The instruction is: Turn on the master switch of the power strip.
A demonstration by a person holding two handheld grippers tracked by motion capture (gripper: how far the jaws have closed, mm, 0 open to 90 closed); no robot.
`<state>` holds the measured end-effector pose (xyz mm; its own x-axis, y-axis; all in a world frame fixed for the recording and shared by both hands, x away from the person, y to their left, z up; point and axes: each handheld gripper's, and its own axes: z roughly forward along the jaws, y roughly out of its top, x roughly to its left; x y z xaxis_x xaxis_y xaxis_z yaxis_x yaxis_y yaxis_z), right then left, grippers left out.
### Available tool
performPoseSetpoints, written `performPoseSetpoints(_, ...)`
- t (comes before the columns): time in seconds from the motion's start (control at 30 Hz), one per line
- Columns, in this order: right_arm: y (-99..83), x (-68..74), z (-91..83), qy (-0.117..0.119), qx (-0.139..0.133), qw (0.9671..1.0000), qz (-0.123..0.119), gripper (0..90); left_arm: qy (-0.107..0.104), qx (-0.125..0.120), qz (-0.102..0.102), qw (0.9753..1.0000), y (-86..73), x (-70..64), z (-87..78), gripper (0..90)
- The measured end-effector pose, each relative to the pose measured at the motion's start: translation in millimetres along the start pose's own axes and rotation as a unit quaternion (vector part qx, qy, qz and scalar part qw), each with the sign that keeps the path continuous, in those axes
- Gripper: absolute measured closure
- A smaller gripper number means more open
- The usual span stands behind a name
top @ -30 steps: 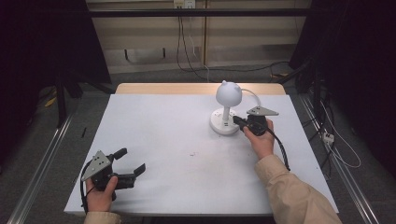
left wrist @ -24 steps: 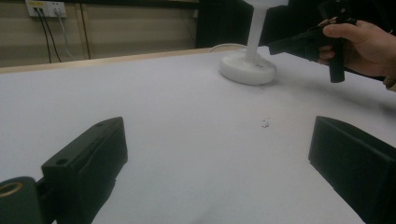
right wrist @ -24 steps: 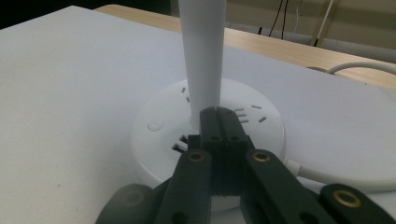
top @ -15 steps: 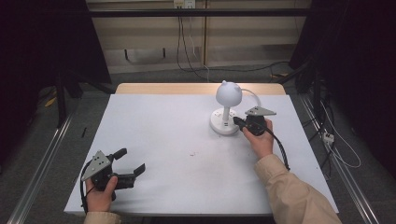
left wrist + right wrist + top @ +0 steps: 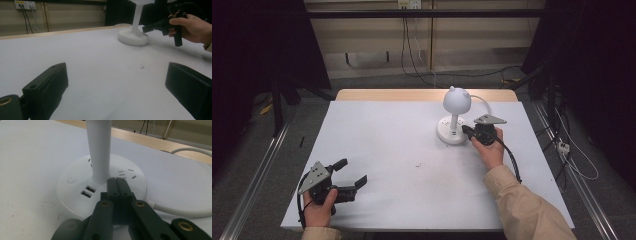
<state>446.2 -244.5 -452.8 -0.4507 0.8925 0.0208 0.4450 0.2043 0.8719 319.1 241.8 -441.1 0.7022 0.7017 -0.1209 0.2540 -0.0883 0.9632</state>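
Note:
A white desk lamp point(image 5: 456, 101) with a ball head stands on a round base point(image 5: 451, 135) at the table's back right. My right gripper point(image 5: 465, 130) is shut with nothing between its jaws. In the right gripper view its tips point(image 5: 117, 181) lie over the base point(image 5: 75, 187), right beside the stem point(image 5: 98, 150); I cannot tell if they touch. Two USB ports point(image 5: 87, 191) and a round button point(image 5: 72, 180) sit left of the tips. My left gripper point(image 5: 352, 172) is open and empty at the near left corner, and its jaws point(image 5: 116, 82) point toward the lamp point(image 5: 132, 38).
The lamp's white cable point(image 5: 185, 210) curls off the base toward the table's back edge. A small dark mark point(image 5: 419, 164) lies on the white tabletop point(image 5: 387, 130). Wall sockets and cables point(image 5: 409, 5) hang behind the table.

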Motion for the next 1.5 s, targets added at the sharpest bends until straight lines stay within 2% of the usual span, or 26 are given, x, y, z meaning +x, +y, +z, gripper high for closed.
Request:
performPoseSetpoints(0.57, -1.3, 0.0, 3.0, 0.001, 0.005, 0.9999, -0.014, 90.0, -0.001, -0.001, -0.002, 1.0000, 0.1, -1.3, 0.6, 4.2)
performPoseSetpoints(1.27, -2.9, -1.3, 4.2, 0.006, 0.004, 1.0000, -0.005, 90.0, 0.003, -0.002, -0.001, 1.0000, 0.1, -1.8, -0.1, 4.1)
performPoseSetpoints(1.5, -3.2, -1.6, 4.3, 0.007, 0.003, 1.0000, -0.004, 90.0, -0.002, 0.001, 0.001, 1.0000, -0.1, -2.1, 0.7, 4.2)
